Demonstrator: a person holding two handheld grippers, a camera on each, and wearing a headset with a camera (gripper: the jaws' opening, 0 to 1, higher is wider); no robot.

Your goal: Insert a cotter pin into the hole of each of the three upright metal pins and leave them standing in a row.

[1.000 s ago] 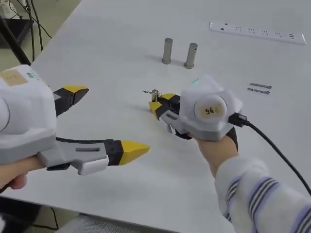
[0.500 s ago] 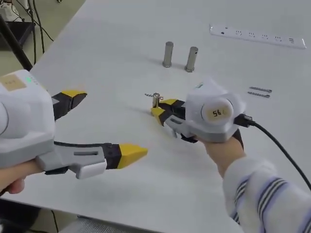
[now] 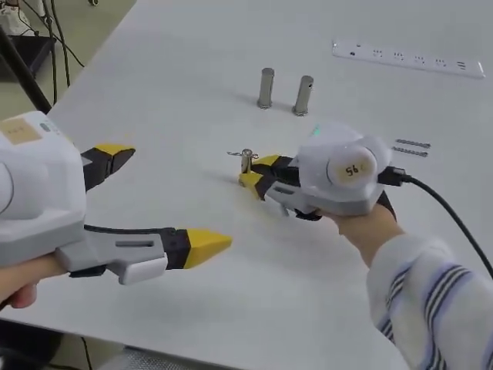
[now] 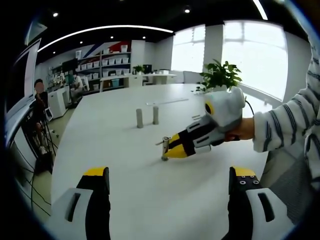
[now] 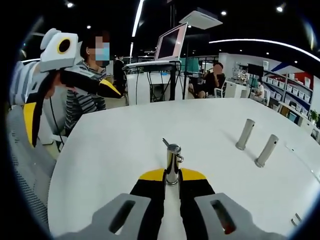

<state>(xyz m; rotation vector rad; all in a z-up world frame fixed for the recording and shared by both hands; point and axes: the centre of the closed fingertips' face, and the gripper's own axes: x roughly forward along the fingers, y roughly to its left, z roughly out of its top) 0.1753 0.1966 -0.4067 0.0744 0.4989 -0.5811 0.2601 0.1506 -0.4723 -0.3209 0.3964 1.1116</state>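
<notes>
The white counter [image 3: 192,69] carries everything. Over its near left edge the left claw [image 3: 162,196] hangs in a hand. Its yellow-tipped jaws are spread wide with nothing between them, and they point across toward the right claw [image 3: 258,171]. The right claw is held by a hand with a striped sleeve and sits low near the middle of the counter, a black cable trailing from its body. Its jaws are drawn narrow, and in the right gripper view their yellow tips pinch the lower part of the held metal pin [image 5: 173,162], which stands upright on the counter.

A long white power strip [image 3: 408,58] lies along the far right of the counter. In front of it, well apart from the right claw, the two bare metal pins [image 3: 266,87] stand upright side by side, close together but not touching.

The hole near the top of the held metal pin carries the inserted cotter pin [image 3: 235,153], whose thin end sticks out sideways. Between the right claw and the power strip, the two loose cotter pins [image 3: 412,143] lie flat just beside each other, roughly parallel.
</notes>
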